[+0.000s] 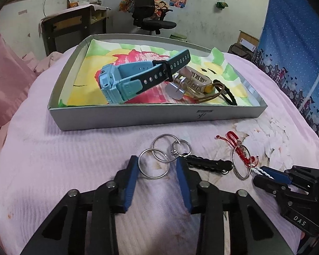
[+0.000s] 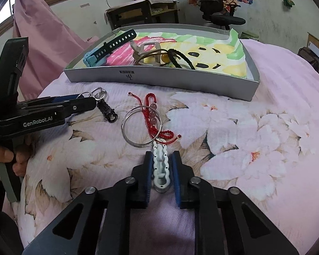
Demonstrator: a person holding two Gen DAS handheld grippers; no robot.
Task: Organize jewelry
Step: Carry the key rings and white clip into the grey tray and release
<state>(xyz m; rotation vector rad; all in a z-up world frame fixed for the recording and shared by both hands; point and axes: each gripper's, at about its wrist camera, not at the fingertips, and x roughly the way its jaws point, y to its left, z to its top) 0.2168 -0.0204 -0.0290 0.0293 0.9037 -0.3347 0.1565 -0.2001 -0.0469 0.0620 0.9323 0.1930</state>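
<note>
on the pink cloth [image 2: 265, 85], r gripper [image 2: 162, 157] pinches white chain [image 2: 160, 165]; l gripper [image 1: 156, 163] half-spread round key rings [image 1: 153, 166].

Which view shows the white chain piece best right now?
Right wrist view: the white chain piece lies full length between the right gripper pads, which look closed against its sides. The left wrist view shows only a white sliver at that gripper's tip.
</note>
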